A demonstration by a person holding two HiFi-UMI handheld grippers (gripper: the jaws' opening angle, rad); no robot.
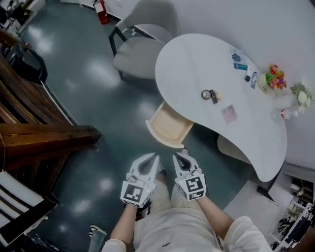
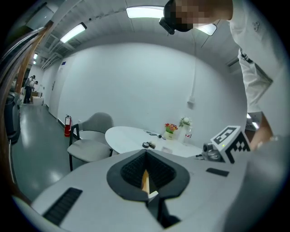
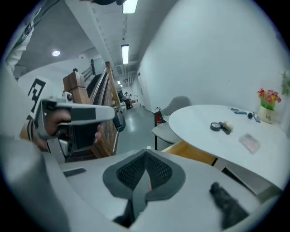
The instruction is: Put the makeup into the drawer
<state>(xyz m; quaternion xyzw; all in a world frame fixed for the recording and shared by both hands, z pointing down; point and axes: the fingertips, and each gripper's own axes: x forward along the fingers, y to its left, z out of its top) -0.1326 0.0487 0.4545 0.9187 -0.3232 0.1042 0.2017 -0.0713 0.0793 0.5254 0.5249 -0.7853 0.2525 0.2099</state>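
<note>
Your left gripper (image 1: 153, 158) and right gripper (image 1: 176, 158) sit close in front of you, both with jaws pressed together and nothing between them. Makeup (image 1: 209, 95), a round compact touching a dark stick, lies mid-table, well apart from both. Below the table's (image 1: 197, 59) near edge the drawer (image 1: 170, 129) stands pulled out and looks empty. I judge no pickup has begun: reach over, open one gripper, and take the compact. Around you are a grey chair (image 1: 142, 44) and a glossy dark floor (image 1: 83, 78).

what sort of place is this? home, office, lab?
Probably an office or lab-like workspace, not a home: a white curved table with a grey chair, a red fire extinguisher by the wall, and a glossy grey floor under ceiling strip lights.
</note>
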